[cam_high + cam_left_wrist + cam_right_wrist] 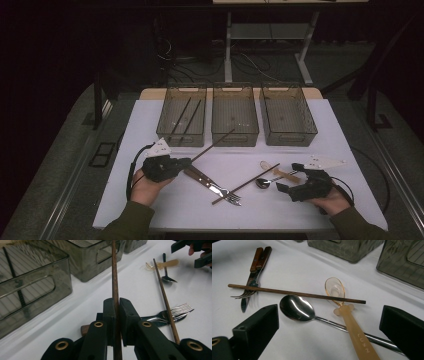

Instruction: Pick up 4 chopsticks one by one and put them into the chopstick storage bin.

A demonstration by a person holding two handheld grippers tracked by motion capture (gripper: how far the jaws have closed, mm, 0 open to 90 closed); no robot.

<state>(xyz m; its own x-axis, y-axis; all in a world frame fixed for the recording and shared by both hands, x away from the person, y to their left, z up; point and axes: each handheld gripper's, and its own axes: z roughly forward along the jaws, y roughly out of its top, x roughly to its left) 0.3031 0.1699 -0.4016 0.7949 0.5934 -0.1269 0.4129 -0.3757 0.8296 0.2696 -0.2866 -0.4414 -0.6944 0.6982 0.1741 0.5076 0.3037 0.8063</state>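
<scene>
My left gripper point(186, 161) is shut on a brown chopstick point(214, 145) that points up and right toward the middle bin point(235, 138). In the left gripper view the pads point(110, 311) pinch that chopstick point(115, 277). My right gripper point(286, 176) stands open, low over the table at the right. In the right gripper view its jaws point(330, 316) spread wide around a metal spoon point(297, 308) and an amber plastic spoon point(352, 325). A second chopstick point(294, 293) lies across both spoons and a fork.
Three clear grey bins stand in a row at the back: left point(180, 139), middle and right point(290, 138). Two dark chopsticks point(186, 116) lie in the left bin. A wooden-handled fork and knife point(215, 185) lie at the table's middle, on a white cloth point(150, 125).
</scene>
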